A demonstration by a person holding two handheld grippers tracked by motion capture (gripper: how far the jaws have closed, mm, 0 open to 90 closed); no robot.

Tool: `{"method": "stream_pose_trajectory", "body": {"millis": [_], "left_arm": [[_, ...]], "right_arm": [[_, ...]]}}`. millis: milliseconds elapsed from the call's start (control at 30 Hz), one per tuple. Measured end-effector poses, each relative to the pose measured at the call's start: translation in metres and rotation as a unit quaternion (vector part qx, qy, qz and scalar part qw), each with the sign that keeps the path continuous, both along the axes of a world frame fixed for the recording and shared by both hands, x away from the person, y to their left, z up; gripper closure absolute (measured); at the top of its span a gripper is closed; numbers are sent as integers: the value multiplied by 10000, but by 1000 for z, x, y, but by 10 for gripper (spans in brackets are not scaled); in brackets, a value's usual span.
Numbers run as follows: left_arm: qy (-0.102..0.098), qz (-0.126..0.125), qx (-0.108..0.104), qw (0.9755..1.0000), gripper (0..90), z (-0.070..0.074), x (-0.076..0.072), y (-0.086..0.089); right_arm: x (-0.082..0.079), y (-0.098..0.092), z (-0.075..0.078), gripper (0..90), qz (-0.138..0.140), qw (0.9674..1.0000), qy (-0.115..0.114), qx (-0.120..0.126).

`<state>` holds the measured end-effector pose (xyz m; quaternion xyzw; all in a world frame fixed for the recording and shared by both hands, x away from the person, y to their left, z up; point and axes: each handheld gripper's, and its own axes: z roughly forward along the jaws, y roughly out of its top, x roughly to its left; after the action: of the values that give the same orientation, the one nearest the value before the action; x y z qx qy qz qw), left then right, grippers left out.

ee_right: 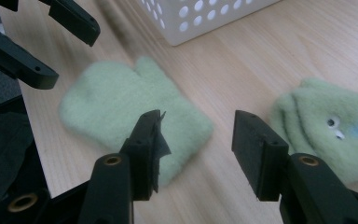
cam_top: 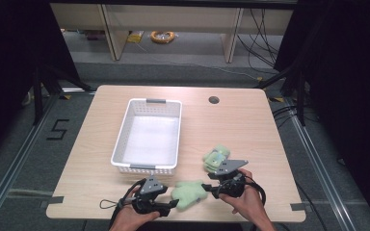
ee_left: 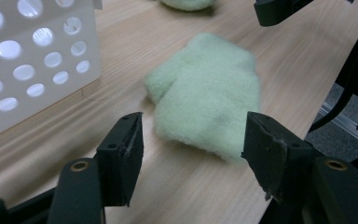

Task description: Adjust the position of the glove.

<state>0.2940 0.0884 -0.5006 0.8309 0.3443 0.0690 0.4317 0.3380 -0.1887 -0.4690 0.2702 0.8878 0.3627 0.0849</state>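
1. A pale green mitten [cam_top: 189, 194] is seen lying flat on the worktop [cam_top: 250, 125], near its front edge, between the two tongs.
2. The left tongs [ee_left: 191, 144] are held partly open around the mitten's cuff end; nothing is gripped.
3. The right tongs [ee_right: 198, 140] are held partly open over its opposite edge, gripping nothing.
4. A second mitten [cam_top: 216, 157] lies just beyond the right tongs, and a white basket [cam_top: 125, 125] stands behind.

Left gripper [cam_top: 173, 206] low, fingers apart; right gripper [cam_top: 207, 188] alongside, fingers apart, tips facing.
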Motion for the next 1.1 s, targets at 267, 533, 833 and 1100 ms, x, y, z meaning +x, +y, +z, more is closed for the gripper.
{"method": "stream_pose_trajectory", "body": {"millis": [267, 533, 833, 1100], "left_arm": [[24, 37, 182, 9998, 455, -2, 8, -7], [65, -24, 348, 9994, 515, -6, 13, -13], [78, -143, 491, 9987, 679, -12, 11, -14], [54, -181, 449, 9988, 814, -12, 13, -12]], "right_arm": [[14, 15, -8, 602, 48, 9998, 99, -151], [27, 25, -19, 646, 100, 9990, 306, -312], [30, 21, -32, 738, 2, 9977, 683, -39], [23, 21, -29, 851, 6, 9980, 624, -29]]}}
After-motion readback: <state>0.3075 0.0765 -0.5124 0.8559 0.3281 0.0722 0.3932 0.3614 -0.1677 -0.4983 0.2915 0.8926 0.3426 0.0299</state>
